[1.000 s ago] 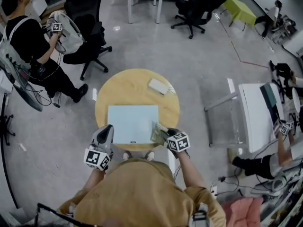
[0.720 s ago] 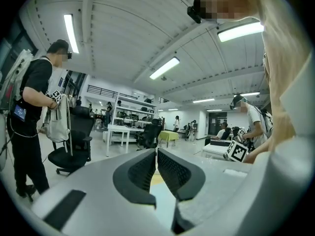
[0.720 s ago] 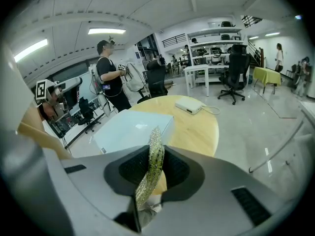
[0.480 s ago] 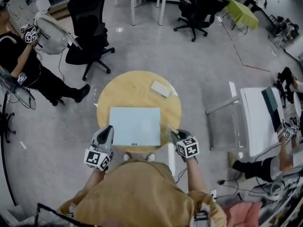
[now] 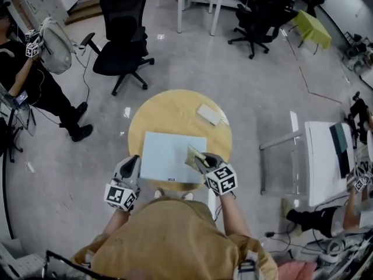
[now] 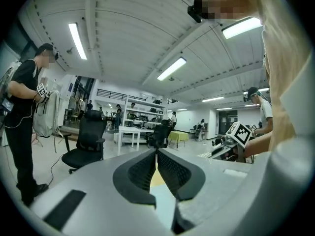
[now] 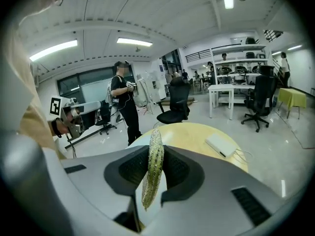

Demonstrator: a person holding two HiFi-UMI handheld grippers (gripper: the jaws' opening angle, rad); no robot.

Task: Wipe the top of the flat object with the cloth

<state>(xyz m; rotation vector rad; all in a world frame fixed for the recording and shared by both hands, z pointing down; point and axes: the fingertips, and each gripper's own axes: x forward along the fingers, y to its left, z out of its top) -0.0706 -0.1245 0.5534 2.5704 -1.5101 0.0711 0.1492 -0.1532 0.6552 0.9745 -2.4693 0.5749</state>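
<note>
One cloth (image 5: 193, 154) back over the flat object (image 5: 166, 156) in right gripper (image 5: 201, 158).

You wear a loose mustard-tan top (image 5: 169, 238). Your left gripper (image 5: 130, 163) and right gripper (image 5: 201, 158) have pale grey moulded shells with black ribbed pads (image 6: 141, 170). Each carries a white cube with black square markers: the left cube (image 5: 119, 195) at seven o'clock, the right cube (image 5: 221, 179) at five.
</note>
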